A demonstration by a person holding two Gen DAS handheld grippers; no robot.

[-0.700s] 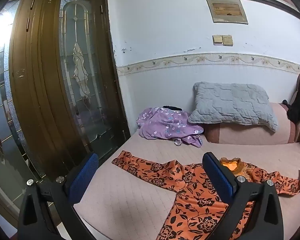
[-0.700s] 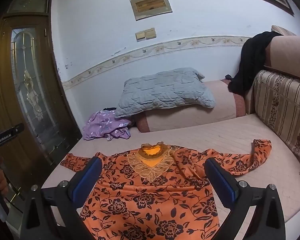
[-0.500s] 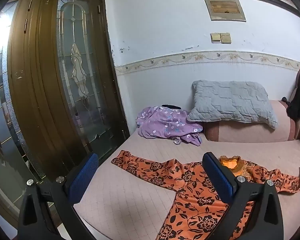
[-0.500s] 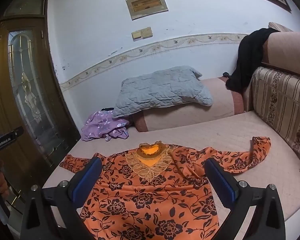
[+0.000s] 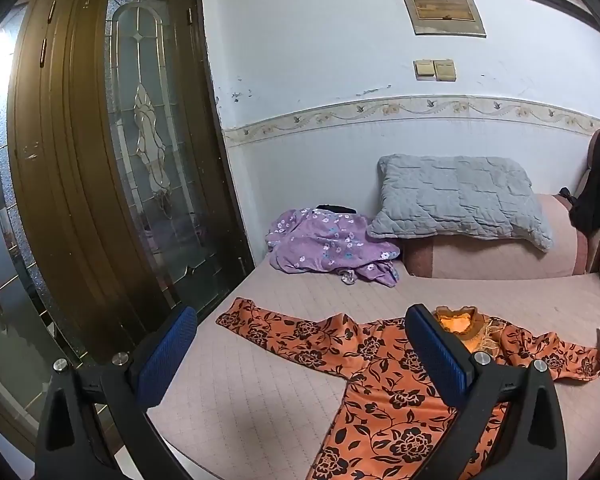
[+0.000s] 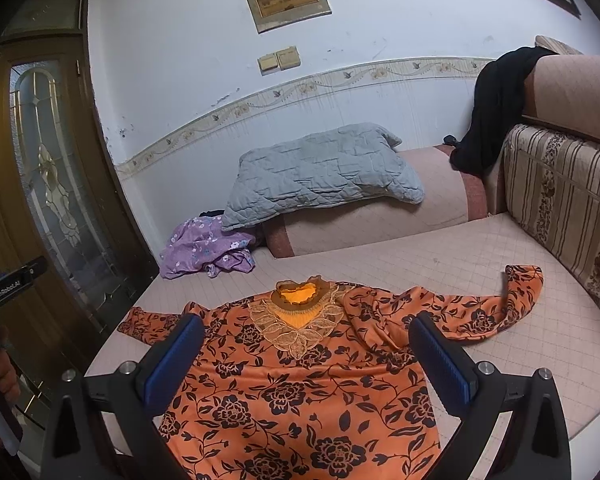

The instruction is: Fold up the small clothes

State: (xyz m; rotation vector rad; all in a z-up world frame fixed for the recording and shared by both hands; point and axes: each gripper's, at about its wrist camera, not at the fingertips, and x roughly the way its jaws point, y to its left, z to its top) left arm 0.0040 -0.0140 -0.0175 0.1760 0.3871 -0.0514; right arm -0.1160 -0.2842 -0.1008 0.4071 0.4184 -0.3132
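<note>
Fingers on my left gripper (image 5: 300, 354) and right gripper (image 6: 302, 358) gape wide, empty, above the orange blouse (image 6: 300, 392) spread flat on the bed (image 6: 440, 264). Its curled sleeve (image 6: 516, 300) at two o'clock could bunch, skewing my fold.

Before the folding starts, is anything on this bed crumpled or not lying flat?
Yes. The orange black-flowered blouse lies spread flat, but the sleeve end toward the striped sofa back is curled over itself. The purple flowered garment is a crumpled heap beside the grey quilted pillow.
</note>
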